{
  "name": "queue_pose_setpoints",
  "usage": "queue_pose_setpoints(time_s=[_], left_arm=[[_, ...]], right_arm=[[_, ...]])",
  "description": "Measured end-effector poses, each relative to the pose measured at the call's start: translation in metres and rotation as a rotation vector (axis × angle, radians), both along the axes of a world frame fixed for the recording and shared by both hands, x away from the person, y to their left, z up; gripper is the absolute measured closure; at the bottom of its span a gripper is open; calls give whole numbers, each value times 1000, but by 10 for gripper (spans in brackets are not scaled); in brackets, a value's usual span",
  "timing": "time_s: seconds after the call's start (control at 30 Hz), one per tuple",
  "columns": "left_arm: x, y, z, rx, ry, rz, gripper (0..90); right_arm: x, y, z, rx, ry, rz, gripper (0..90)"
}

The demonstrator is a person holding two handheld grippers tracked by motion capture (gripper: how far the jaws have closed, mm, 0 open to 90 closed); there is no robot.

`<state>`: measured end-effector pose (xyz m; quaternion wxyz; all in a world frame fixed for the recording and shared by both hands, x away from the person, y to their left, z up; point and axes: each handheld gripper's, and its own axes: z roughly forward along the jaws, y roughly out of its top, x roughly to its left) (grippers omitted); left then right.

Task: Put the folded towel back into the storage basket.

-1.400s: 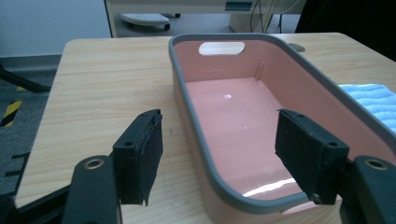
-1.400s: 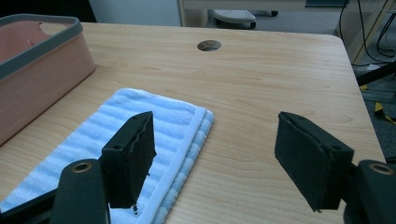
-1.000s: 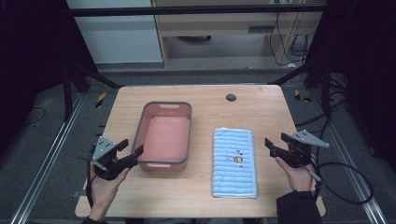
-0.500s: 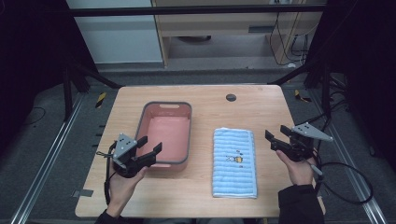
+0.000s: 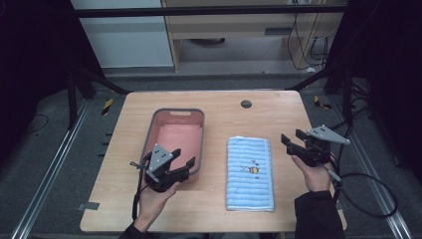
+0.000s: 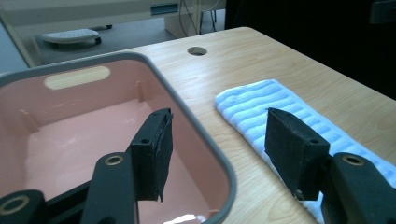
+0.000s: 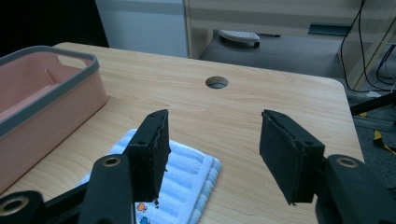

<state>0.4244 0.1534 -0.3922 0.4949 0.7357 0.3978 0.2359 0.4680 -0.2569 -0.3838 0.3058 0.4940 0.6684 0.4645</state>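
No lettering, labels or numbers to read anywhere; the towel [image 5: 250, 172] carries just a small bee picture, and no words can be made out beside it.

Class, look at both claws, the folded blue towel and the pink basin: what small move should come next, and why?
Probably the left claw should ease onto the near corner rim of the pink plastic basin with the grey rim; its jaws, which have just been closing, straddle that rim, nothing gripped. The right claw hovers beside the folded blue striped towel.
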Motion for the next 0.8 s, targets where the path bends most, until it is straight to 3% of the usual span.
queue_pose_setpoints(time_s=[0.23, 0.8], left_arm=[[-1, -17, -4, -6, 16, -27, 416], [-4, -60, -27, 44, 45, -62, 445]], right_arm=[[5, 1, -1, -9, -1, -17, 467], [25, 14, -13, -39, 41, 13, 505]])
